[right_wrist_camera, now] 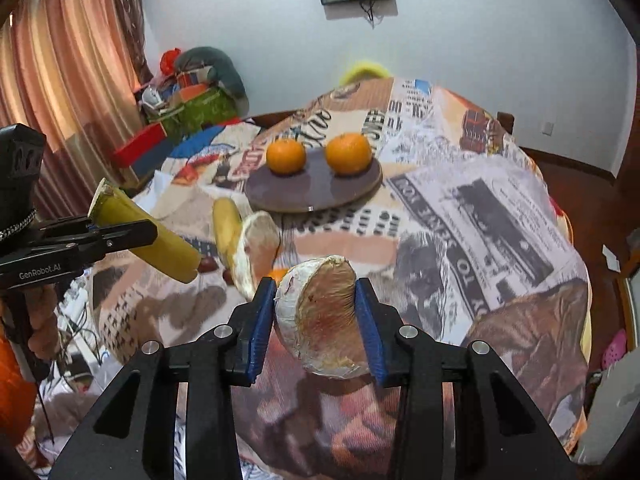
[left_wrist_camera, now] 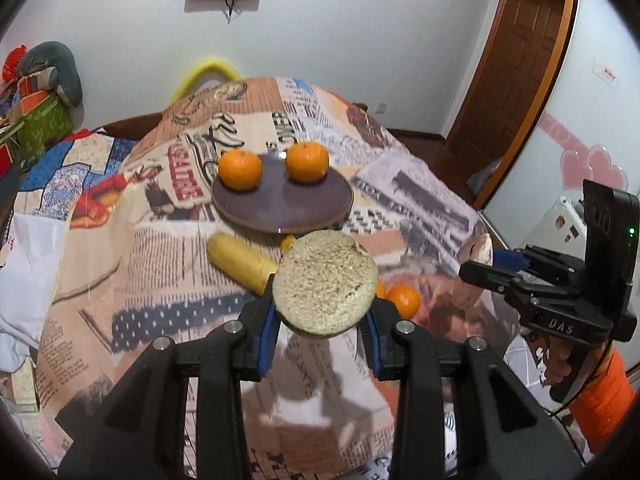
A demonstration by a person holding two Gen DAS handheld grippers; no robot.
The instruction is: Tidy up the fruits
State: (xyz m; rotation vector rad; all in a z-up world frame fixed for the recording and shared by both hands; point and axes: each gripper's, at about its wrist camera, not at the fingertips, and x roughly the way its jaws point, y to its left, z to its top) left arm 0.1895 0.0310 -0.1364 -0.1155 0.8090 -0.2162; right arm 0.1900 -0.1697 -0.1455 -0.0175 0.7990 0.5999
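My left gripper (left_wrist_camera: pixel 325 314) is shut on a yellow-green fruit, seen end-on as a pale pithy disc (left_wrist_camera: pixel 325 282); in the right wrist view it shows from the side (right_wrist_camera: pixel 160 242). My right gripper (right_wrist_camera: pixel 316 316) is shut on a peeled pomelo wedge (right_wrist_camera: pixel 320 316), also seen in the left wrist view (left_wrist_camera: pixel 474 268). Both are held above the table. A dark round plate (left_wrist_camera: pixel 280 204) holds two oranges (left_wrist_camera: pixel 240 169) (left_wrist_camera: pixel 307 161). A banana (left_wrist_camera: pixel 240 262) and another orange (left_wrist_camera: pixel 403 300) lie on the cloth.
The round table has a newspaper-print cloth (right_wrist_camera: pixel 480 216). A pomelo peel piece (right_wrist_camera: pixel 256 250) lies near the banana (right_wrist_camera: pixel 226 228). Boxes and cushions (right_wrist_camera: pixel 188 100) are stacked at the far left, by curtains. A wooden door (left_wrist_camera: pixel 516 64) is at the right.
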